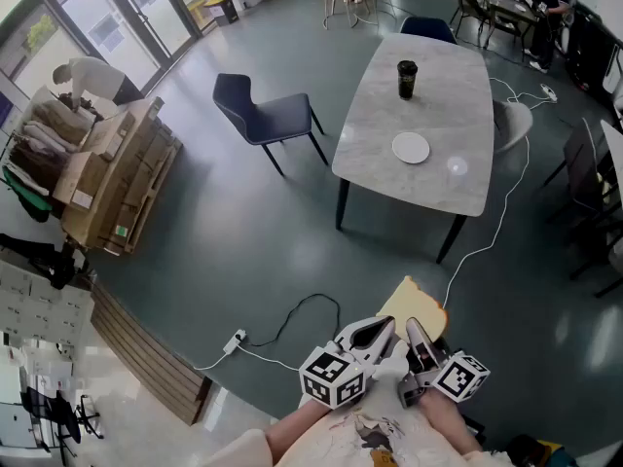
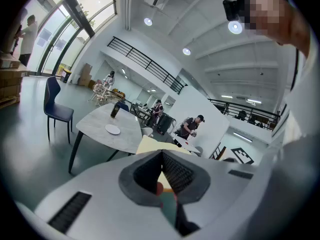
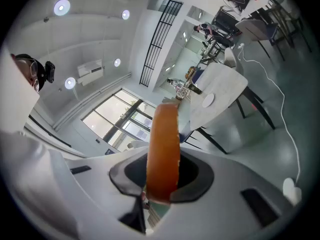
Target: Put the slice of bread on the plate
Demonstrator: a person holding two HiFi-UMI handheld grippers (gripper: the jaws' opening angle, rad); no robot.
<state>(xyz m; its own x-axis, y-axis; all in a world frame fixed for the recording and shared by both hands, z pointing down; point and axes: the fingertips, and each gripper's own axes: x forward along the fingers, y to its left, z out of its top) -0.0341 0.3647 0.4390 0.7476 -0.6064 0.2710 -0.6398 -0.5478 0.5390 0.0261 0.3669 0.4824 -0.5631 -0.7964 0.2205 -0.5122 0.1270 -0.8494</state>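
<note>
Slice of bread (image 1: pixel 414 307), in transit, well apart from the white plate (image 1: pixel 410 148).
Right tool (image 1: pixel 421 331) is clamped on the slice's crust edge so it travels clear of the floor; left tool (image 1: pixel 382 333) has jaws together, empty; the white plate sits toward the tabletop's (image 1: pixel 458 193) near edge.

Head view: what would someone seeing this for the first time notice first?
The slice of bread, clamped between the jaws of the right gripper at the bottom of the picture, stands out first. Next comes the marble table farther off, bearing a white plate and a dark cup. The left gripper, jaws together and empty, sits beside the right one.
</note>
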